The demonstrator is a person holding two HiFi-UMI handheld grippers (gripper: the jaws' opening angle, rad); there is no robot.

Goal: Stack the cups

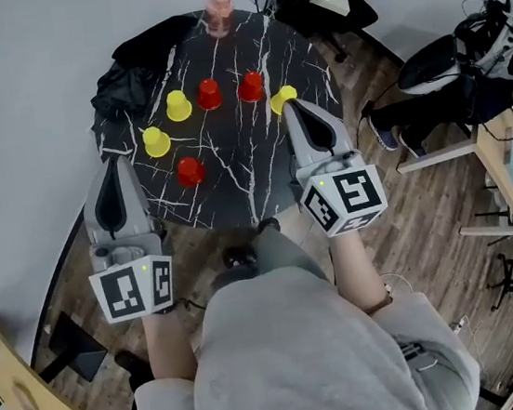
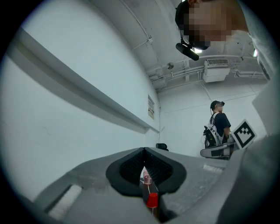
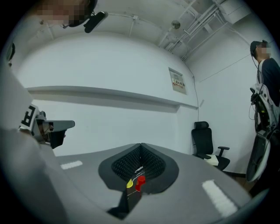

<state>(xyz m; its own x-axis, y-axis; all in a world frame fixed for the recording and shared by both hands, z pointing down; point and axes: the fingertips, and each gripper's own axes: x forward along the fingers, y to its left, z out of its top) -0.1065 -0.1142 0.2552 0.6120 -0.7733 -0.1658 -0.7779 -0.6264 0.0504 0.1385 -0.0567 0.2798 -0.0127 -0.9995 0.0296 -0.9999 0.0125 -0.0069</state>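
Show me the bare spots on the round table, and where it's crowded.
Bare marble lies near the table's front edge, between the lone red cup and the right gripper, and beyond the two far red cups toward the pink cup. Crowded: the arc from the left yellow cup to the right yellow cup, and the black cloth at far left.

Marbled table (image 1: 233, 167), red cups (image 1: 209, 93), yellow cups (image 1: 178, 105)
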